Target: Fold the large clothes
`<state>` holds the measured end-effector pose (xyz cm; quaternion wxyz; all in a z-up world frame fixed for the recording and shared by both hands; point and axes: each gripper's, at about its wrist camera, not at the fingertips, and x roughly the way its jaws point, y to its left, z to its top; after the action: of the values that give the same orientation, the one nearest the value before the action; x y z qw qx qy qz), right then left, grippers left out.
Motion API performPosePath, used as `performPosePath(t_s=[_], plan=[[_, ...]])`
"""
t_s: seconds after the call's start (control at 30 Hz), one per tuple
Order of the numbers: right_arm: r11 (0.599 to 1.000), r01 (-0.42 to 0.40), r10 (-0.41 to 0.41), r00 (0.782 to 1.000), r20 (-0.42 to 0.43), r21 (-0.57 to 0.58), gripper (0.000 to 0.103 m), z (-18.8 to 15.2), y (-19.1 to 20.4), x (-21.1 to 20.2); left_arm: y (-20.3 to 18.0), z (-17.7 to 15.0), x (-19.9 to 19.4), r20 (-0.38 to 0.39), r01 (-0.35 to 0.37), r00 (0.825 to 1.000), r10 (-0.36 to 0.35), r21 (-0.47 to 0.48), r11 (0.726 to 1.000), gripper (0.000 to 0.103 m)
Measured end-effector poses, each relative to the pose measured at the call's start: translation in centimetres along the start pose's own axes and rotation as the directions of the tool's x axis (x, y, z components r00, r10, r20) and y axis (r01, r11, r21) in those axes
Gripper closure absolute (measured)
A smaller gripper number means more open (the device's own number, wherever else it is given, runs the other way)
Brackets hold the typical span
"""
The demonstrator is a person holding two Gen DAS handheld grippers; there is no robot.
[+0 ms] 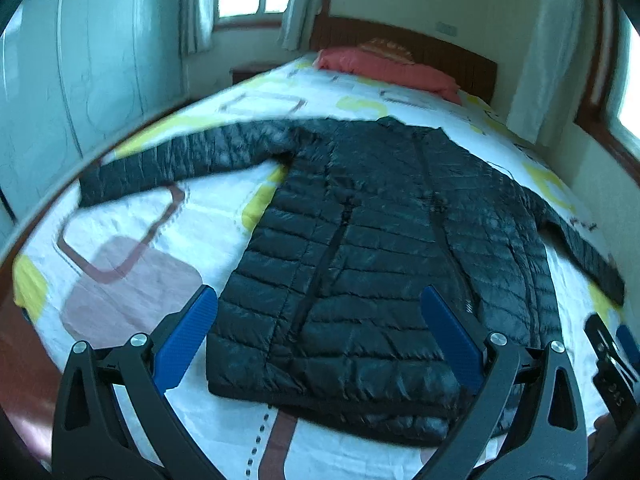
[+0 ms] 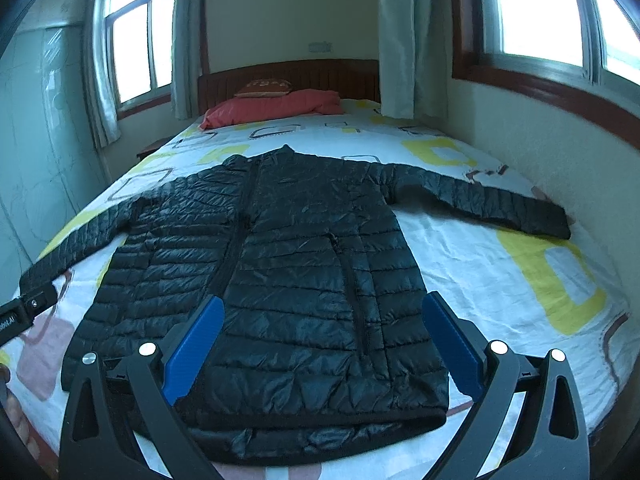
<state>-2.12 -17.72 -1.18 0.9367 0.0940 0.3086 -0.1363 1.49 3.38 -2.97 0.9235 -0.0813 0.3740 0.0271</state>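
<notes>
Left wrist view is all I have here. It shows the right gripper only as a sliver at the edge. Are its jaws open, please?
Observer: Yes. In the right wrist view the right gripper has its jaws wide apart and holds nothing.
Operator: What is in front of it?
Observer: The lower half of the black jacket, with the hem running across between the jaws.
Operator: And the sleeve on that side, where does it end?
Observer: The sleeve lies stretched straight out, and its cuff rests on the bed sheet close to the wall.
</notes>
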Motion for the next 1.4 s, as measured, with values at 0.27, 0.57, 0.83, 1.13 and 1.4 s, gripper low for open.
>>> performPosePath(t_s=[0.27,0.57,0.83,1.13,1.4], plan=[[0.979,0.061,-0.059,0.998,-0.015,0.193,0.005,2.8,-9.3,4.9,7.7,3.2,7.9,-0.160,-0.076,0.986,0.039,-0.229,0.970,0.002],[0.845,0.131,-0.137,0.990,-0.026,0.518,0.011,4.9,-25.3,11.8,15.9,5.4,13.0,-0.171,-0.239,0.968,0.183,-0.414,0.878,0.005],[0.623,0.067,-0.111,0.994,0.003,0.780,0.031,3.6,-36.1,16.4,19.5,5.0,15.1,-0.187,-0.313,0.949,0.252,-0.501,0.807,0.020],[0.519,-0.027,-0.170,0.976,0.135,0.854,0.025,3.3,-39.9,18.4,19.4,5.1,16.2,-0.153,-0.357,0.934,0.324,-0.477,0.803,0.011],[0.561,0.055,-0.241,0.966,0.099,0.826,0.072,5.4,-42.0,19.8,19.0,5.5,17.6,-0.158,-0.418,0.908,0.387,-0.399,0.816,0.011]])
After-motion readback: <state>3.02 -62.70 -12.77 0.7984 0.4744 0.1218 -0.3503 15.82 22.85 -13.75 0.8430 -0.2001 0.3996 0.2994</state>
